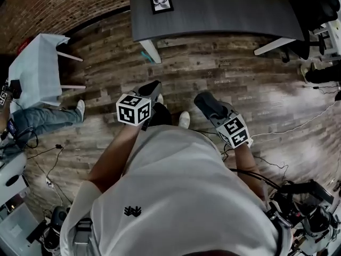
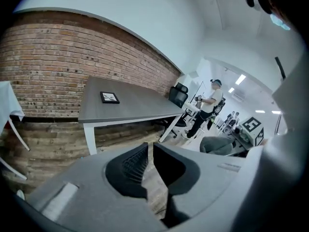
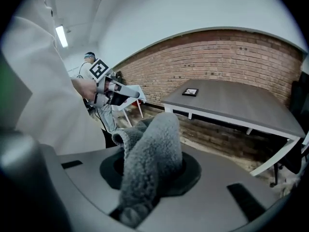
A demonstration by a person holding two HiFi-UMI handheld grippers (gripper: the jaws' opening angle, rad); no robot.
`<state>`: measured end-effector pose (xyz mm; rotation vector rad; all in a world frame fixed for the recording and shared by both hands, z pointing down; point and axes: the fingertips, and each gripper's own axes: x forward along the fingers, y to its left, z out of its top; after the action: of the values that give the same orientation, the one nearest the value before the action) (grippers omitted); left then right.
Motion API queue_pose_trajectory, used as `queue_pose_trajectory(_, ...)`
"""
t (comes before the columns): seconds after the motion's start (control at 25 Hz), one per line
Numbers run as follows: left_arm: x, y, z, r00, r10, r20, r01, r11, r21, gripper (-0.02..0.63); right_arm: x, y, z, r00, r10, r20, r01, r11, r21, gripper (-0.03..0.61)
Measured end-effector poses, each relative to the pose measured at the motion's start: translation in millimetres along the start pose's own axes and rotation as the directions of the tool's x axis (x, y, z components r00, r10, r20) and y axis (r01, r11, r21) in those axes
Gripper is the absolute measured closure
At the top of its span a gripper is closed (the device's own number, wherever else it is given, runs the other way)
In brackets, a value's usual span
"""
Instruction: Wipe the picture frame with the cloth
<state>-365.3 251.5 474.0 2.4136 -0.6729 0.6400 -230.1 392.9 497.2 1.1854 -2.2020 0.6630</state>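
Brick wall and plank floor surround a dark table [image 1: 224,9]. The frame [image 1: 161,2] sits on it near the left end, seemingly flat, well apart from the person standing back on the floor. The right gripper [image 1: 206,103] has its 2 jaws clamped on a grey cloth [image 3: 152,151], with a thick fold bulging out past the tips. The left gripper [image 2: 148,151] has its jaws together with nothing between them.

Wiping hasn't begun, by my reckoning; the step in hand is getting up to the table. To do it well I'd close in on the left end and bring the cloth down fold first, so fabric rather than jaw tips meets the glass. I'd use the idle left gripper to pin 1 edge of the frame, since a light frame would likely skate across that smooth top under a stroke.
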Motion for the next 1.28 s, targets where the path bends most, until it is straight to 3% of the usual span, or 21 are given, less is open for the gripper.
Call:
queue_pose_trajectory(0.2, 48, 53, 48, 0.999, 0.039, 0.012, -0.039, 0.998, -0.049, 0.522, 24, -48, 23, 1.0, -0.011, -0.013, 0.011, 1.0, 0.029, 0.486)
queue_pose_trajectory(0.36, 90, 119, 103, 0.997, 0.073, 0.035, -0.069, 0.991, -0.113, 0.518, 51, -86, 66, 0.999, -0.038, -0.026, 0.039, 0.998, 0.054, 0.486)
queue_pose_trajectory(0.48, 126, 163, 147, 0.995, 0.093, 0.044, -0.086, 0.986, -0.144, 0.518, 64, -123, 109, 0.996, -0.072, -0.046, 0.072, 0.997, 0.014, 0.485)
queue_pose_trajectory(0.76, 206, 251, 216, 0.991, 0.132, 0.02, -0.128, 0.981, -0.147, 0.518, 102, -194, 184, 0.987, -0.149, -0.054, 0.149, 0.989, -0.002, 0.485)
queue_pose_trajectory(1.04, 282, 315, 233, 0.964, 0.263, -0.037, -0.265, 0.941, -0.211, 0.518, 116, -261, 203, 0.988, -0.126, -0.089, 0.124, 0.992, -0.026, 0.485)
queue_pose_trajectory(1.28, 293, 343, 220, 0.933, 0.352, -0.069, -0.358, 0.903, -0.237, 0.511, 124, -318, 227, 0.994, -0.085, -0.071, 0.077, 0.991, -0.106, 0.485)
